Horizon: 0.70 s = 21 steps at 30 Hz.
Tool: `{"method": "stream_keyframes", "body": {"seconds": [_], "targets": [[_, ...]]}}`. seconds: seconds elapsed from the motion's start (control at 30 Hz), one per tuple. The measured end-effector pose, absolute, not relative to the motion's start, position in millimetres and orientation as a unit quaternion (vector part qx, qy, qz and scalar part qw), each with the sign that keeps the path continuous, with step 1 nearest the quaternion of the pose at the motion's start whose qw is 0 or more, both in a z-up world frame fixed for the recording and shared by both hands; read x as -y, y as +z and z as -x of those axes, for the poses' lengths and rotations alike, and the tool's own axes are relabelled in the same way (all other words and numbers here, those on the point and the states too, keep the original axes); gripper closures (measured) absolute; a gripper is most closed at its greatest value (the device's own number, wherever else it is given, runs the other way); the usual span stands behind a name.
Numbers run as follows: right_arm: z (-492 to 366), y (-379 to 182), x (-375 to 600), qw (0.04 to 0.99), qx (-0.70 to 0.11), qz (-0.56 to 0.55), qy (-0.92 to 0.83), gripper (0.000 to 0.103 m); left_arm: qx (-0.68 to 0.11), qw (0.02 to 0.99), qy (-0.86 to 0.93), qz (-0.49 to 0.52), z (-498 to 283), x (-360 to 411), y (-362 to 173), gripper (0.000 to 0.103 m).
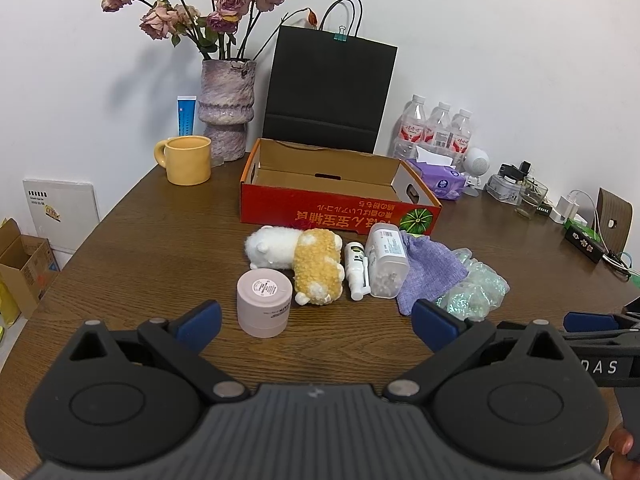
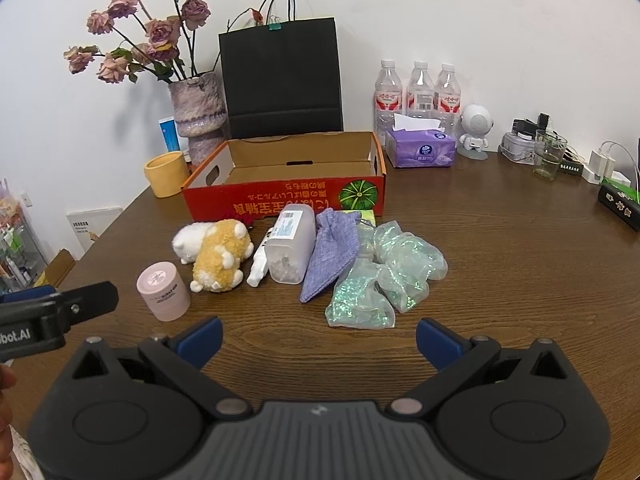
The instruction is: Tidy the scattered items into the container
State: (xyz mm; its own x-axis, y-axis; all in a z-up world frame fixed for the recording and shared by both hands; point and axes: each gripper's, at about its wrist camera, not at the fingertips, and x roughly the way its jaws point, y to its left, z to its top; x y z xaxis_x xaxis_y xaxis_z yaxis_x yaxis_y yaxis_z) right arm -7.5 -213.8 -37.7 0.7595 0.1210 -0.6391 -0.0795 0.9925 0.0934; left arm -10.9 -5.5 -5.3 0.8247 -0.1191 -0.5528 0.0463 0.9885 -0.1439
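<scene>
Lying beyond left tool [image 1: 316, 326]: pink jar [image 1: 263, 302].

Bare worktop [image 2: 500, 280] lies open along the near edge, in front of the row of scattered items. The red box [image 2: 280, 200] stands open-topped just behind that row, its inside bare. Behind it a black paper bag [image 2: 280, 80], a vase [image 2: 198, 112] and water bottles [image 2: 418, 92] crowd the far edge. Clutter lines the far right corner.
</scene>
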Motion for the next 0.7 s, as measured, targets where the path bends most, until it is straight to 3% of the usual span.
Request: {"method": "stream_keyframes", "body": {"seconds": [0.7], "targets": [[9.6,-37.5,212.4,0.939,-0.338,-0.023,0.054,0.000,-0.293,0.953,-0.044,0.061,12.3,6.7,-5.5,0.000]]}}
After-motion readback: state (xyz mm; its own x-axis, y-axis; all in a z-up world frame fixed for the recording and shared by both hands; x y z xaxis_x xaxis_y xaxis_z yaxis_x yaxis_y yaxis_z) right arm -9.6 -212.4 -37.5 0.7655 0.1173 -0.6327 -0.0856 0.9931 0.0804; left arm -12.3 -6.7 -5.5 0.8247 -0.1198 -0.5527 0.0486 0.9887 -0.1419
